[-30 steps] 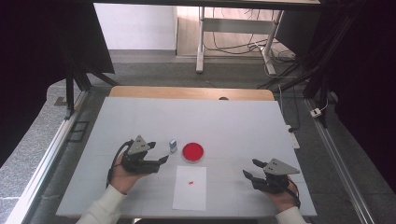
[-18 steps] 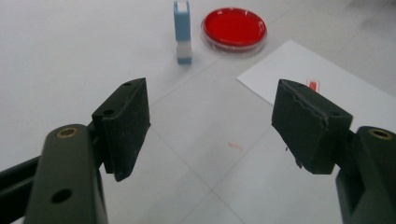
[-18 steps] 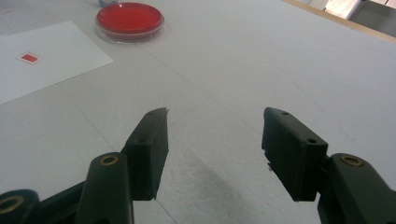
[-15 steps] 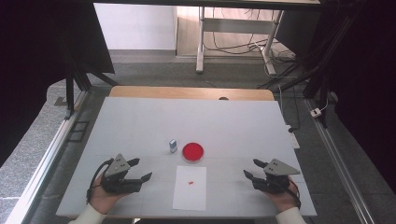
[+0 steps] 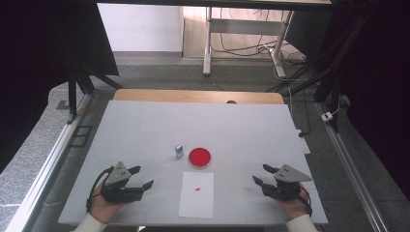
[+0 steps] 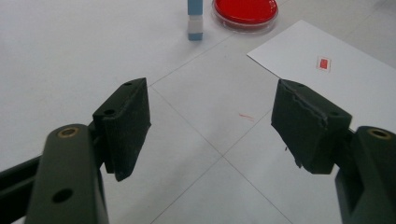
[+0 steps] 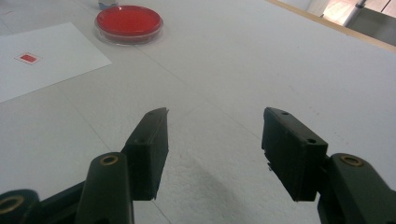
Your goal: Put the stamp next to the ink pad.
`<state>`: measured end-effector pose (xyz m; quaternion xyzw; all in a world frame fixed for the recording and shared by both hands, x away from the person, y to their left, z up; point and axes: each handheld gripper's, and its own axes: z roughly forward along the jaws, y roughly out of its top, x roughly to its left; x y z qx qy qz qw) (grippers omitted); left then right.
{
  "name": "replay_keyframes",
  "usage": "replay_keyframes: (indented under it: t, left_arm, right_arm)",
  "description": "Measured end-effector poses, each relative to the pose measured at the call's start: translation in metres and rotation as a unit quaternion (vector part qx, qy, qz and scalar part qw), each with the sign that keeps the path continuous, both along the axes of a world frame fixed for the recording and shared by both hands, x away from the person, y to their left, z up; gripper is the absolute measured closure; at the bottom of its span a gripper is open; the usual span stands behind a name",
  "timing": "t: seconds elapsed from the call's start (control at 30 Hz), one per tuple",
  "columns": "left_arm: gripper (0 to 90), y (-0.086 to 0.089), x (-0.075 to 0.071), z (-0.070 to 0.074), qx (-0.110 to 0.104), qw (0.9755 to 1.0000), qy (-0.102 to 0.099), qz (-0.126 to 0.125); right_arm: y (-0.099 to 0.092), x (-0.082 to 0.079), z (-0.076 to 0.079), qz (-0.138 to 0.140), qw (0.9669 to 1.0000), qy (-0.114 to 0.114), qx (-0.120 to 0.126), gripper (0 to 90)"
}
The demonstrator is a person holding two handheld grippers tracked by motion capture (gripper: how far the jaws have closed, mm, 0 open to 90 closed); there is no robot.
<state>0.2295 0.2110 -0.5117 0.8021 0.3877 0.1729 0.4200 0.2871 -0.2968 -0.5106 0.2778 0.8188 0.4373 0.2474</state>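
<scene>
My left gripper (image 5: pixel 141 177) rests low at the table's front left, jaws open with bare tabletop between them (image 6: pixel 212 121). At the front right, my right gripper (image 5: pixel 263 175) is also open and holds nothing (image 7: pixel 215 140). Between them lies a white paper sheet (image 5: pixel 197 194) with a small red square (image 5: pixel 198 188) on it. Just beyond the sheet stands a round dish with red contents (image 5: pixel 199 157), and a small blue-and-white container (image 5: pixel 179 151) stands to its left. The dish (image 6: pixel 245 11), container (image 6: pixel 194 23) and sheet (image 6: pixel 327 74) lie ahead of the left jaws.
The white table (image 5: pixel 145 125) has a wooden strip along its far edge (image 5: pixel 193 95). Metal frame rails run along both sides. A faint red mark (image 6: pixel 246 116) lies on the tabletop near the left jaws.
My left gripper has drawn back from beside the small container to the table's front left and sunk lower. The right gripper has not moved.
</scene>
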Motion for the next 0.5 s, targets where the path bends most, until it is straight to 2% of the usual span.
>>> replay_keyframes:
  t: [0.5]
  left_arm:
    - [28.3,0.0008,0.0009,-0.0009,0.001,1.0,0.0,0.002]
  right_arm:
    - [0.0009,-0.0001,-0.0006,0.006,1.0,0.0,-0.001,40.8]
